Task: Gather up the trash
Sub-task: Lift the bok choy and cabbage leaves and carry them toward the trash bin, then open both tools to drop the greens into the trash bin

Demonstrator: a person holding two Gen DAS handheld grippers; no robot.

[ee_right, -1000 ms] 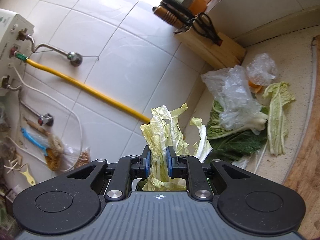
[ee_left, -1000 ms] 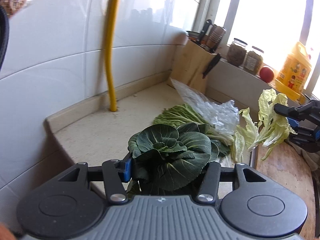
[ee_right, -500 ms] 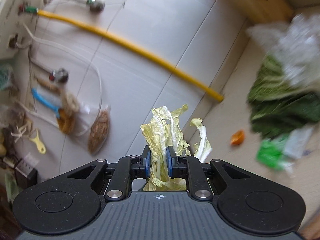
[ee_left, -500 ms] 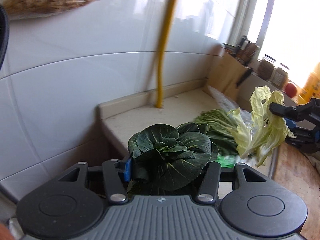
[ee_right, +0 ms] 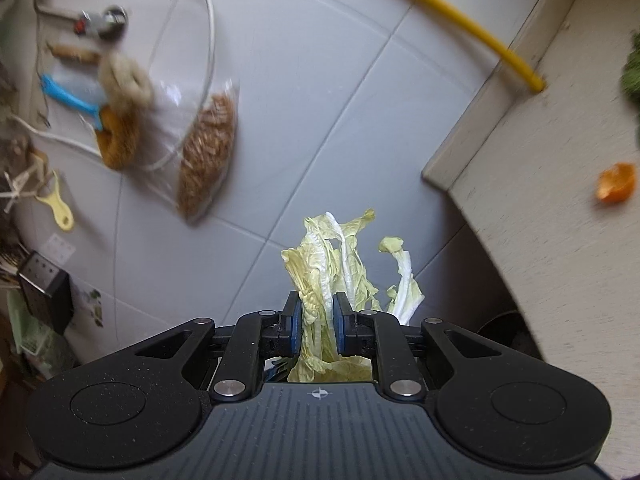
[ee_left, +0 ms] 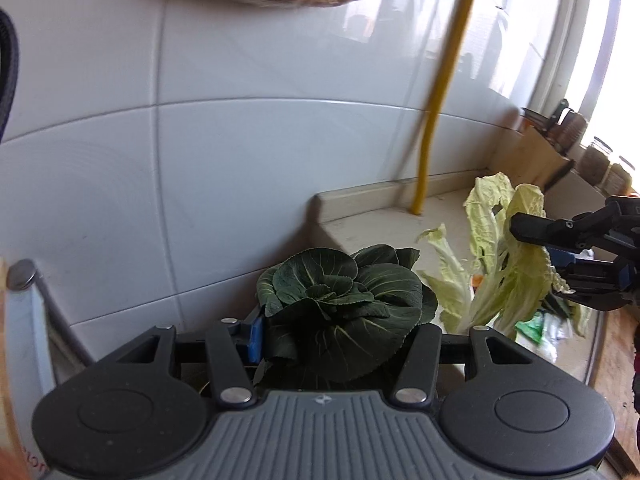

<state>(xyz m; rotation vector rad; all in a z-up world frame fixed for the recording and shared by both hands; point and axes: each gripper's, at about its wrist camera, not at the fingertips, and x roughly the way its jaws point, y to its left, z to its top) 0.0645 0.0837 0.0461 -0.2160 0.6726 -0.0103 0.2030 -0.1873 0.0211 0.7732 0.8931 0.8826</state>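
The left gripper (ee_left: 338,334) jaws hold a dark green vegetable (ee_left: 340,312); the right gripper (ee_right: 316,322) jaws pinch pale cabbage leaves (ee_right: 332,256), both beyond the counter (ee_right: 560,168) edge, near the tiled wall (ee_left: 240,140).

The dark leafy head (ee_left: 344,304) hides the left tongs' (ee_left: 340,332) right finger.

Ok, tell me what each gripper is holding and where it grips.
The left gripper is clamped on the dark green vegetable head across its sides. The right gripper pinches the pale cabbage leaves near their lower stalks.
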